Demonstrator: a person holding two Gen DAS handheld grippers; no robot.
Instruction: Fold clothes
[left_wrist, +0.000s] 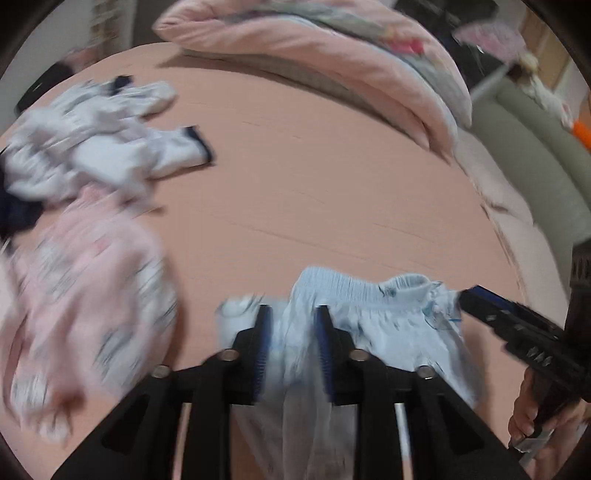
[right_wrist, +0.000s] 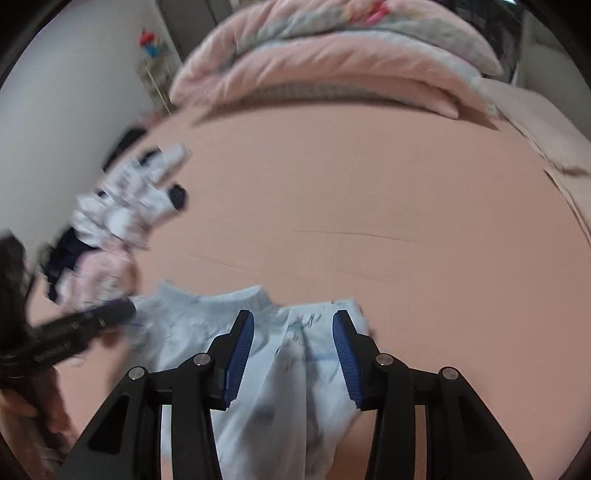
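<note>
Left hand-held gripper (left_wrist: 291, 314): jaws narrowly parted, cloth between them. Right hand-held gripper (right_wrist: 293, 321): jaws spread wide. Both point forward, side by side.

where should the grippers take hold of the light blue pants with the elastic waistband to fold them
Grip the light blue pants at the two ends of the gathered elastic waistband, coming from the near side, one gripper per corner. The band lies across the pink bedsheet on the far edge, its thick ribbing probably slipping less than the thin legs. Left gripper and right gripper straddle the fabric, jaws apart.
</note>
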